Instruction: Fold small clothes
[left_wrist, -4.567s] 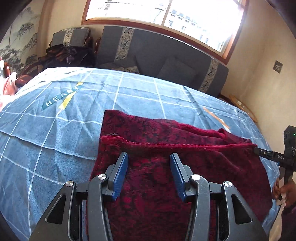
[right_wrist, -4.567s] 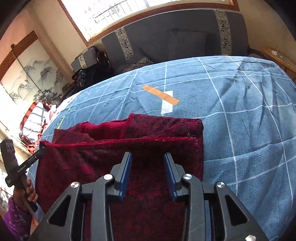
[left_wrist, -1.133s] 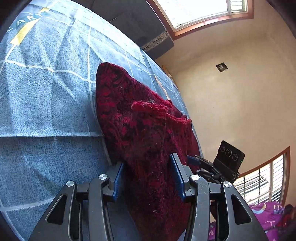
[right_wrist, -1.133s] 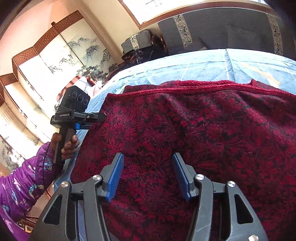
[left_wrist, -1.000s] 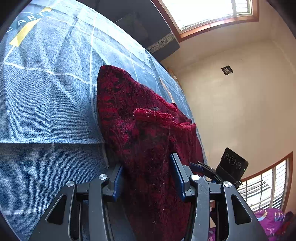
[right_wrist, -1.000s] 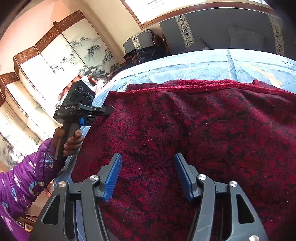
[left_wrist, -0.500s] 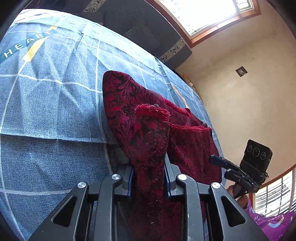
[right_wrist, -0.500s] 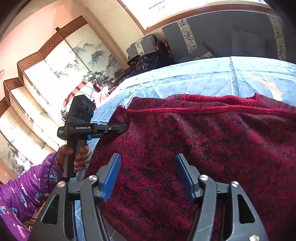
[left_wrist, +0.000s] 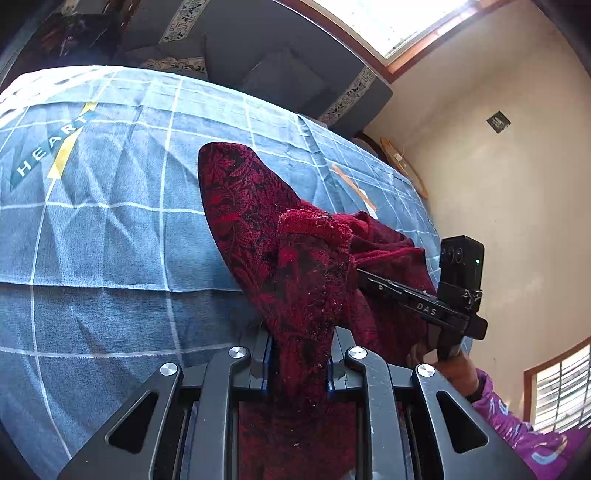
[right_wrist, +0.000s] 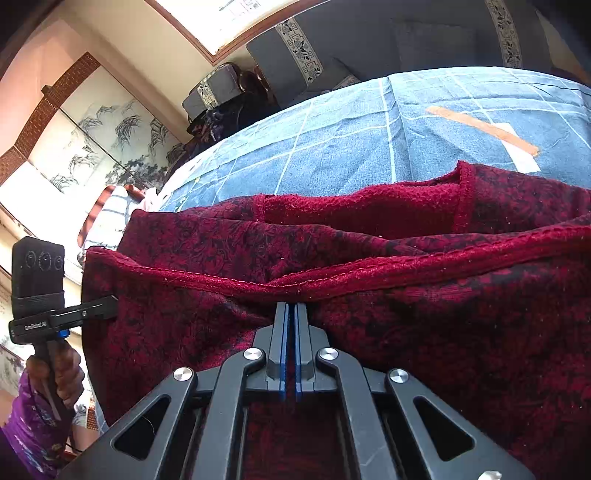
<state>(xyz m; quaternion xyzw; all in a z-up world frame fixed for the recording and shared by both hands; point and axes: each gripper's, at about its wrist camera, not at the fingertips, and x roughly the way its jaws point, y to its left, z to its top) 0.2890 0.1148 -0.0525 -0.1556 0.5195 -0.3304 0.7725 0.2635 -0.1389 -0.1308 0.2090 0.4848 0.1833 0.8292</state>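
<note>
A dark red patterned garment (left_wrist: 258, 225) lies on a bed covered with a blue checked bedspread (left_wrist: 110, 221), near the edge where the person stands. The left tongs (left_wrist: 299, 354) have just been closing and now pinch a thick bunched fold of the garment between their blue pads, the cloth rising in a hump straight ahead of them with its fuzzy plain-red lining turned outward at the top. From that side the right tongs (left_wrist: 360, 275) show to the right, their tip buried in the cloth, held by a hand (left_wrist: 448, 363) coming out of a purple sleeve (left_wrist: 517, 428). The right tongs (right_wrist: 291, 314) are closed, their pads pressed nearly together on the garment (right_wrist: 406, 314) just under a stitched red hem that runs across the view; the cloth puckers and pulls toward the tips. Behind the hem the plain-red inner side shows as an open pocket. In this view the left tongs (right_wrist: 110, 304) reach in from the left, gripping the garment's far edge, with a hand (right_wrist: 61, 369) on the grip below. Beyond the bed stand a grey sofa (right_wrist: 406, 40) under a window and a painted folding screen (right_wrist: 92, 140).
</note>
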